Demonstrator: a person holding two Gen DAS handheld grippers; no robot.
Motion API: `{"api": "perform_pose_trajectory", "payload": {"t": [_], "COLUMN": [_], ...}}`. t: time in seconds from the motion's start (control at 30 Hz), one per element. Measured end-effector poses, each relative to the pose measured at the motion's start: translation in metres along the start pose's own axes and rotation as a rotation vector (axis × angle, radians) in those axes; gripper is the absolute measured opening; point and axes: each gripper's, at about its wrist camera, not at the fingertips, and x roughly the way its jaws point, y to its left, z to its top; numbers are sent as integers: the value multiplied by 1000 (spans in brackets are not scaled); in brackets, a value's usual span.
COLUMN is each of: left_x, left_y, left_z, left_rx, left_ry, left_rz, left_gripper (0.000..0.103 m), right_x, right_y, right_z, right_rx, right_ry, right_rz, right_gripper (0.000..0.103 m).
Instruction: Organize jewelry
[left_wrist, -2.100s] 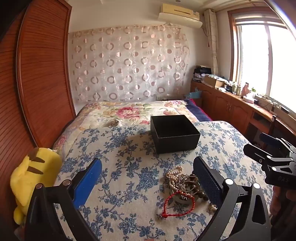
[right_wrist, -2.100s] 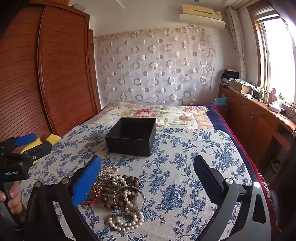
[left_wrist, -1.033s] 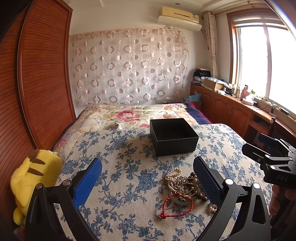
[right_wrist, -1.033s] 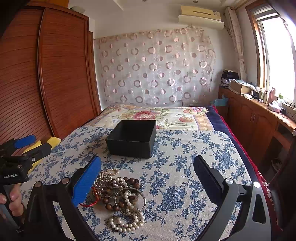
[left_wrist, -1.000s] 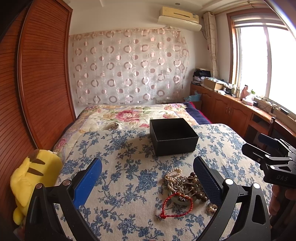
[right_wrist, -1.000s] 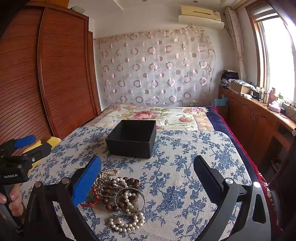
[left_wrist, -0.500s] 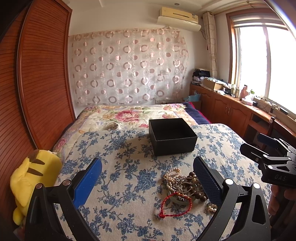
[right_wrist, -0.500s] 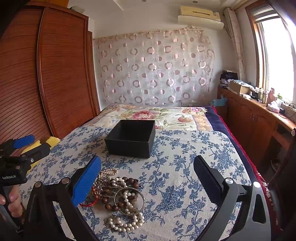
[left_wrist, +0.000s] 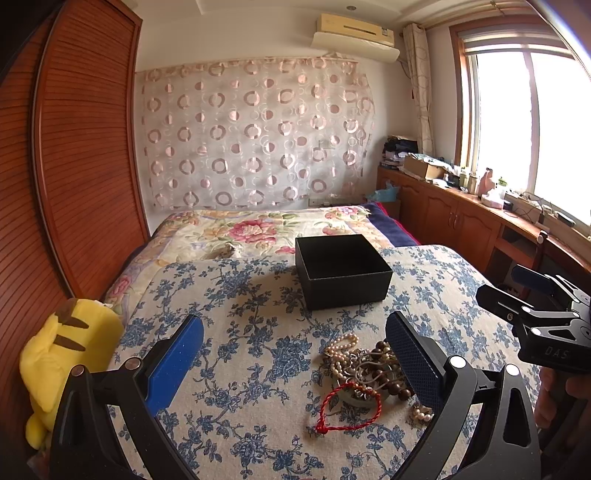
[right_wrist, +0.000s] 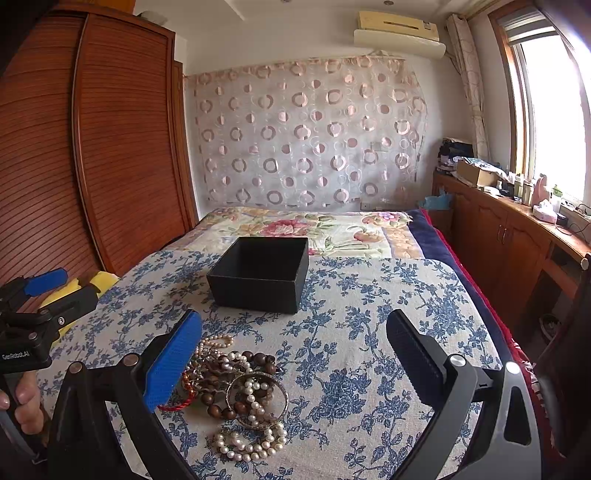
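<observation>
A tangle of jewelry (left_wrist: 369, 373) (right_wrist: 236, 387) lies on the blue-flowered bedspread (left_wrist: 240, 332): pearl strands, brown wooden beads, a metal bangle (right_wrist: 257, 400) and a red cord bracelet (left_wrist: 349, 408). Behind it stands an open black box (left_wrist: 343, 271) (right_wrist: 260, 275), which looks empty. My left gripper (left_wrist: 293, 347) is open, with the pile just inside its right finger. My right gripper (right_wrist: 293, 349) is open too, the pile by its left finger. Neither holds anything.
A yellow plush toy (left_wrist: 62, 354) sits at the bed's left edge by the wooden wardrobe (left_wrist: 74, 166). A floral quilt (left_wrist: 258, 229) covers the bed's far half. Wooden cabinets (right_wrist: 517, 240) with clutter run under the window on the right.
Both views have tilted up slightly, so the box and jewelry sit a little lower in frame. Both grippers remain open and nothing was taken hold of.
</observation>
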Motion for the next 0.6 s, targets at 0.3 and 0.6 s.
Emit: {"api": "perform_pose_trajectory", "payload": {"t": [0.3,0.6], "left_x": [0,-1], "left_y": [0,0], "left_z": [0,0], "left_rx": [0,2], "left_ry": [0,4], "left_rz": [0,0], "left_gripper": [95,95], "right_x": [0,0], "right_y": [0,-1], "right_z": [1,0], "right_rx": [0,0], "right_ry": [1,0], "right_rz": [0,-2], "right_gripper": [101,101]}}
